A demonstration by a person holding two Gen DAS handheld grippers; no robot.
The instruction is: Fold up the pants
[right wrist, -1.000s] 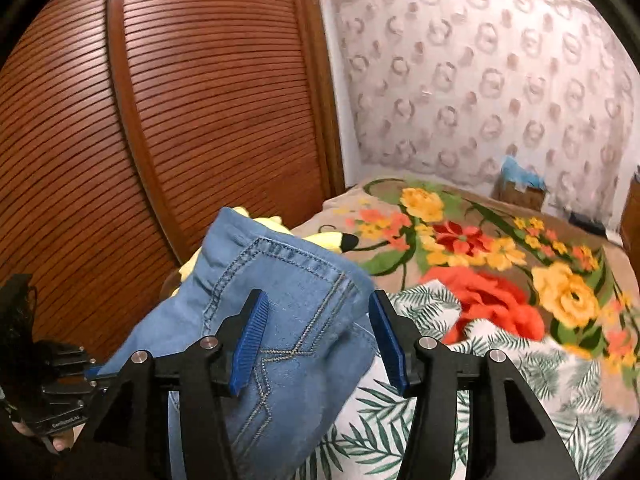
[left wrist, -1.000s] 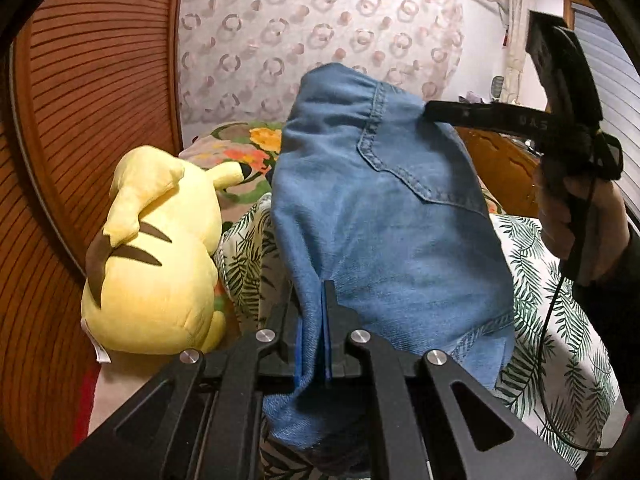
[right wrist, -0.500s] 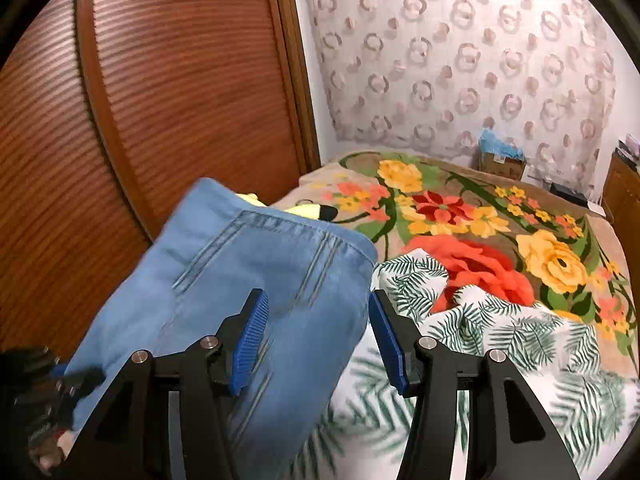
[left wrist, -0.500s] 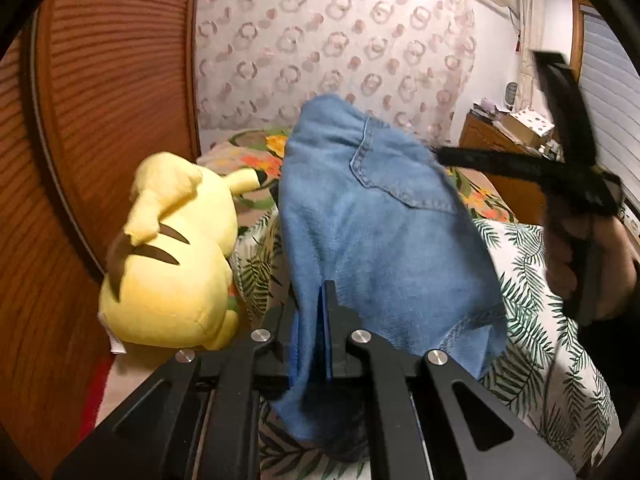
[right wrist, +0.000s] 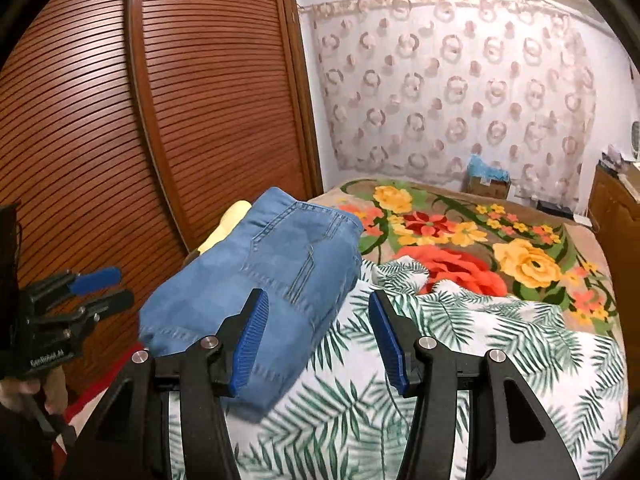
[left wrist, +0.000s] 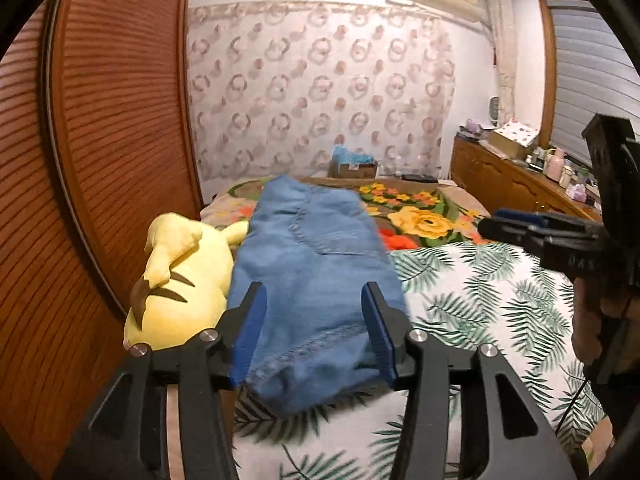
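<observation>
The folded blue denim pants (left wrist: 316, 280) lie flat on the palm-leaf sheet, back pocket up; they also show in the right wrist view (right wrist: 272, 280). My left gripper (left wrist: 314, 328) is open, its jaws spread just above the near hem, holding nothing. My right gripper (right wrist: 316, 336) is open and empty, over the pants' right edge and the sheet. In the left wrist view the right gripper (left wrist: 520, 226) shows at the right, off the pants. In the right wrist view the left gripper (right wrist: 100, 288) shows at the left, fingers apart.
A yellow plush toy (left wrist: 180, 280) lies against the pants' left side. A wooden slatted wardrobe door (left wrist: 100, 140) stands close on the left. The palm-leaf sheet (right wrist: 460, 344) covers a floral blanket (right wrist: 460, 232). A wooden dresser (left wrist: 516, 184) with clutter stands at the right.
My left gripper has opened and let go of the pants. The pants dropped from hanging upright to lying flat on the sheet. My right gripper has drawn back to the right.
</observation>
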